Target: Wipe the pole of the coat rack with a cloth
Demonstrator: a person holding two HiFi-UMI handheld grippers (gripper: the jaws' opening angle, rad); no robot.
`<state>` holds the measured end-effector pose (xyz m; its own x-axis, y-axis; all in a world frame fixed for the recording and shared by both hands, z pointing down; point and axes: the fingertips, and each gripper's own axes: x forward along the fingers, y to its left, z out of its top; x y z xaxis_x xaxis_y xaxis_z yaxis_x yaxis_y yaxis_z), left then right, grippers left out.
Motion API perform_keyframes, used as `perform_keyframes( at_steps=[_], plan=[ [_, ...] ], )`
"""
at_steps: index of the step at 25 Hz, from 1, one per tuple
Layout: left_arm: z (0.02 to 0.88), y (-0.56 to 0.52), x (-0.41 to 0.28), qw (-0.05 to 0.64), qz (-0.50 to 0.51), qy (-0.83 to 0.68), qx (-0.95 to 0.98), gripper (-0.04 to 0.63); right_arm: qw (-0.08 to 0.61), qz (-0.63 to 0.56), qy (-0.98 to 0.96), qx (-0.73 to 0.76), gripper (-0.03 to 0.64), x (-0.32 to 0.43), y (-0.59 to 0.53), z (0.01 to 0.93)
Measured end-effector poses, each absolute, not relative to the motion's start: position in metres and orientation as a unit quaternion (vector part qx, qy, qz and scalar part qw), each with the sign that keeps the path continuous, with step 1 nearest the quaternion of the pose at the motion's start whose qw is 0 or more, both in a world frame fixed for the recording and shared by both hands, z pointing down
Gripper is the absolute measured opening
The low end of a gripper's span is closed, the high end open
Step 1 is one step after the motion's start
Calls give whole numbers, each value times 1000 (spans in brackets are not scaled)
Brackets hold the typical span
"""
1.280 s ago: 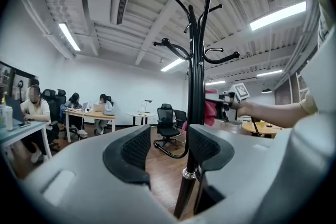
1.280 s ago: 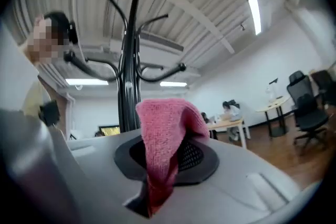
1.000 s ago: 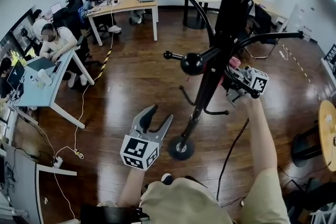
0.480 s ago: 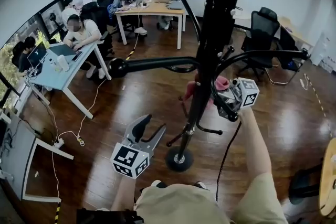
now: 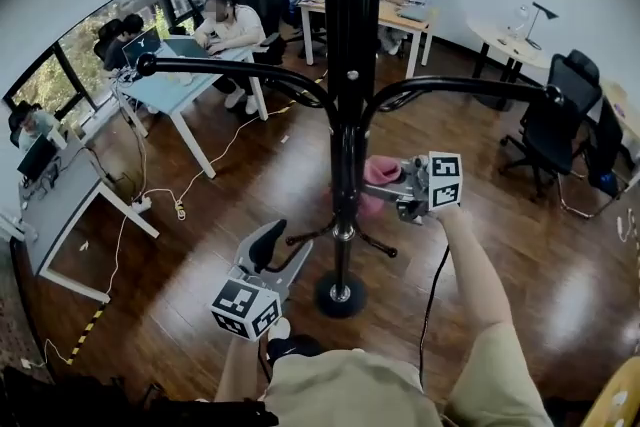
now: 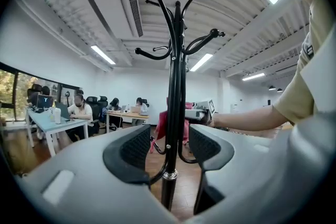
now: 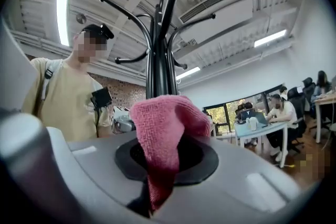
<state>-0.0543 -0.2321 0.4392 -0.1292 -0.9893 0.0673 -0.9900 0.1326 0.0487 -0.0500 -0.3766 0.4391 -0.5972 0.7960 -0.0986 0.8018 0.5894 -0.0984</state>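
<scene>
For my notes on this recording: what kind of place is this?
Probably an open-plan office: people work on laptops at desks, black swivel chairs stand about, and strip lights run overhead.

Grey plastic left tongs (image 5: pixel 296 234) and right tongs (image 5: pixel 373 187) with black ribbed pads (image 6: pixel 134 149), each bearing a white cube (image 5: pixel 245 307) of black square markers; black cable (image 5: pixel 430 305) off the right; beige short-sleeved shirt (image 5: pixel 350 390)
</scene>
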Motion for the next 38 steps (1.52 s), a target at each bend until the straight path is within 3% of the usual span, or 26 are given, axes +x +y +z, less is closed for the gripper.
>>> perform_keyframes(
  at_steps=[5, 10, 13, 15, 19, 23, 29, 34, 38],
  plan=[
    [444, -217, -36, 56, -10, -776, 628, 213, -94, -32, 898, 428, 41, -61, -367, 523],
    [464, -209, -26, 86, -7, -790, 607, 213, -118, -73, 902, 409, 41, -70, -364, 559],
    [470, -210, -26, 94, -3, -793, 602, 213, -238, 14, 911, 337, 43, -83, -382, 614],
    [468, -209, -27, 95, -2, -795, 599, 213, -270, 11, 918, 290, 43, -94, -397, 635],
    [464, -205, -34, 94, 6, -801, 591, 213, -139, -101, 945, 279, 43, -111, -418, 597],
    [466, -196, -43, 96, 8, -809, 580, 213, -3, -172, 914, 367, 43, -97, -408, 533],
    [471, -189, -48, 100, 11, -816, 569, 213, -57, -127, 901, 412, 38, -115, -374, 557],
    [472, -183, -57, 103, 14, -820, 563, 213, -59, 31, 958, 280, 40, -143, -421, 560],
    [472, -182, -61, 99, 13, -817, 569, 213, -104, 110, 978, 147, 41, -164, -472, 558]
  ],
)
